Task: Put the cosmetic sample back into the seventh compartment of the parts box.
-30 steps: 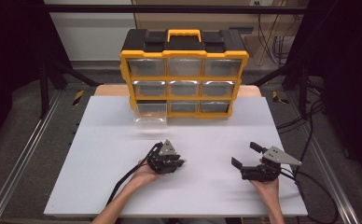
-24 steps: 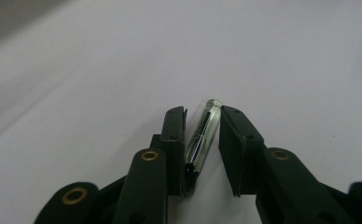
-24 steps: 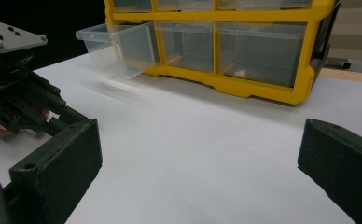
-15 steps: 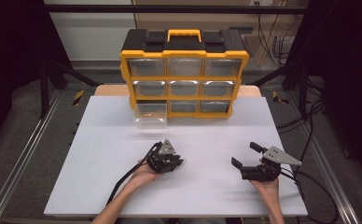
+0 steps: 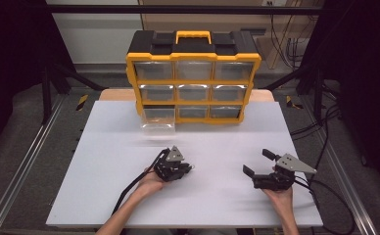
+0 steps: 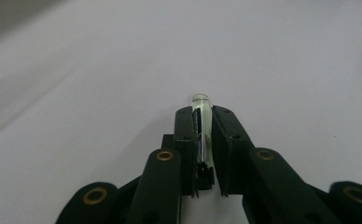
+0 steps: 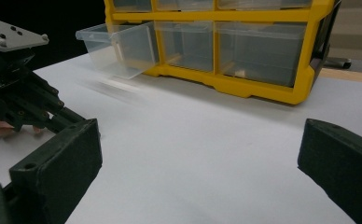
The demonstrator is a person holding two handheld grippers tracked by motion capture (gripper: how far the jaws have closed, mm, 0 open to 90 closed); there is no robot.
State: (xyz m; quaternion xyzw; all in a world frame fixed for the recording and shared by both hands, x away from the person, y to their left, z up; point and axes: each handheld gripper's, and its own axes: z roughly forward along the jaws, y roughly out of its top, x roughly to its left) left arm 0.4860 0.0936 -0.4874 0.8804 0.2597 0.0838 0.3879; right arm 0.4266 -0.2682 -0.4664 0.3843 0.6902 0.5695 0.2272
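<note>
Lying between the jaws of the left hand-held gripper (image 6: 202,140): a small, slim clear piece (image 6: 201,114) with a rounded pale-green tip and a thin dark metal edge, poking out just past the black pads, low over the white table (image 5: 105,161). Closing in on it over the last moment, both pads now pressing its sides. Sitting near the table's middle front in the high view, the same left hand-held gripper (image 5: 190,169), cable trailing back toward the near edge. Resting well apart to the right, the right hand-held gripper (image 5: 257,163), jaws spread wide, nothing between them. Stretching bare and white around both, plenty of open table on every side, the right edge lying close beyond the right hand. Standing at the far edge, a yellow and black drawer cabinet (image 5: 193,49), its bottom-left clear drawer (image 5: 157,121) pulled out over the table. Nothing blocking the stretch between grippers and cabinet.
</note>
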